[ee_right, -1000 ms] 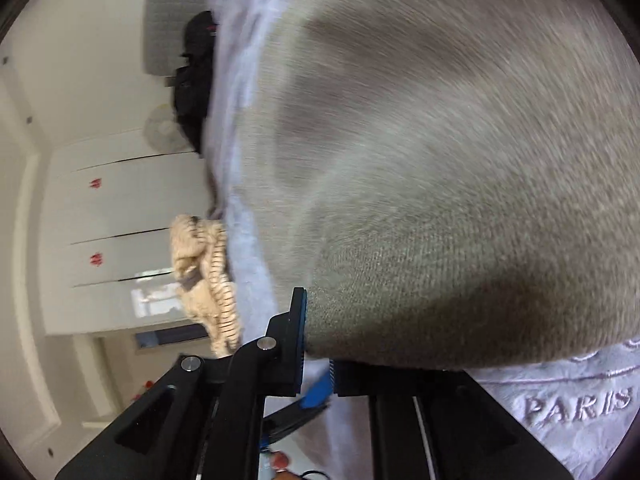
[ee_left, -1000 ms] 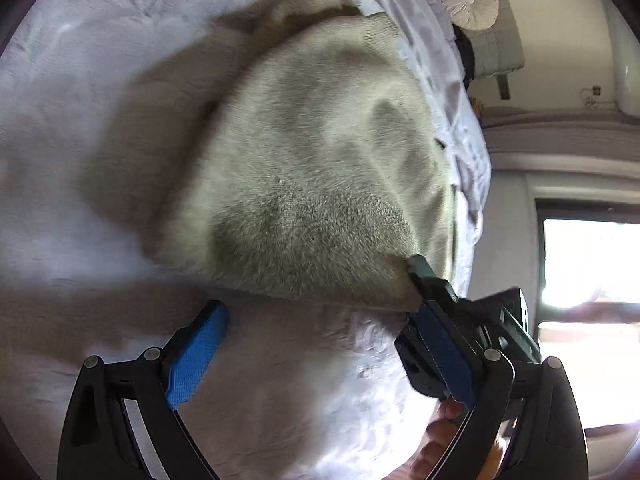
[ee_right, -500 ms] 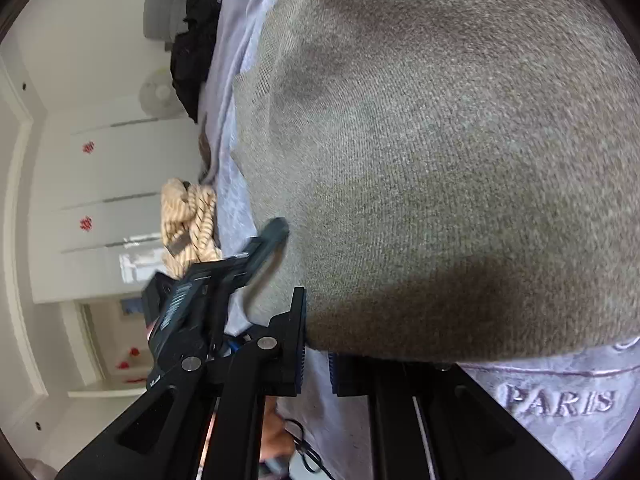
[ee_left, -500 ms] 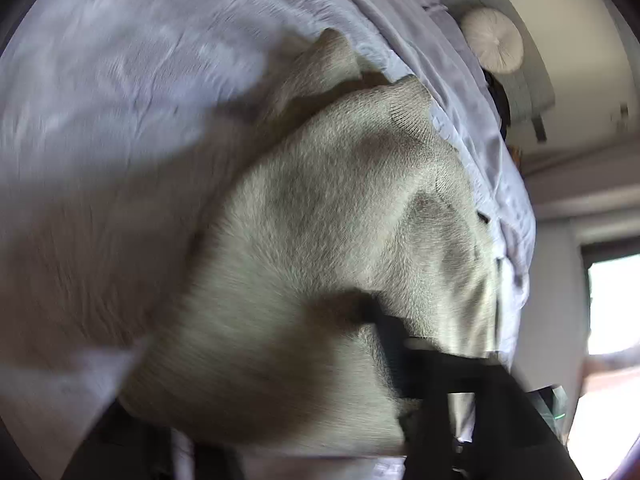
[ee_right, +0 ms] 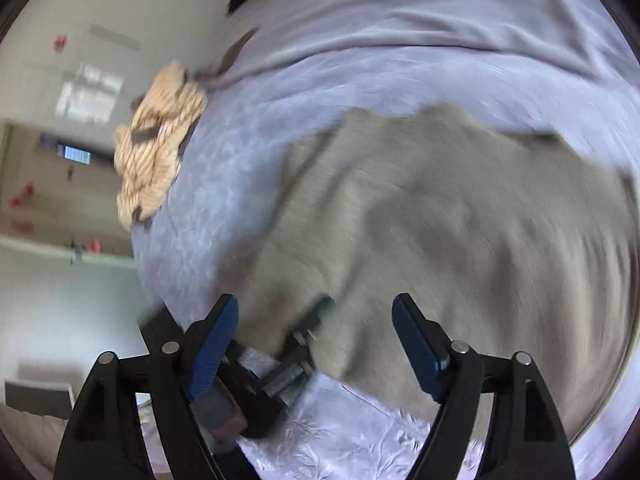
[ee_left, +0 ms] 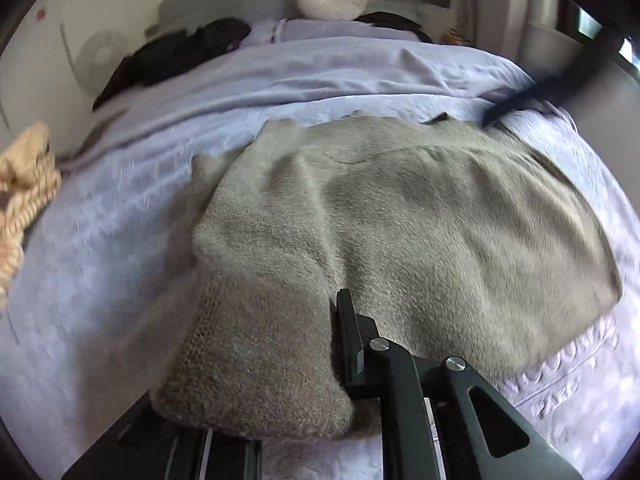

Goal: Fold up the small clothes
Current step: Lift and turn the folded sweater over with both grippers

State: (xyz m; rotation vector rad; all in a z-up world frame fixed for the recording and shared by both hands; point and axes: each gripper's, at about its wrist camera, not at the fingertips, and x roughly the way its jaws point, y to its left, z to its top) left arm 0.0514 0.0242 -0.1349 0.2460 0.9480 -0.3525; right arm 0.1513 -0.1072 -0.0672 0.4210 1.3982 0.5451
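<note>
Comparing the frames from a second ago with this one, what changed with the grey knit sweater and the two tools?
The right tool, shut on the grey knit sweater's hem before, has just opened its jaws and let go; nothing is between them. The left tool, open beside the sweater earlier, has just closed its jaws on a fold of it. The sweater remains on the lavender quilted bedspread, and the beige striped garment stays at the bed's edge.

The word "PARIS" stood in raised, embossed letters on the lavender bedspread (ee_left: 560, 396), just to the right of the left gripper's jaws. A second, larger embossed word arched above it, too blurred to read. Small red marks on the wall, far left of the right gripper's jaws, could not be read.
</note>
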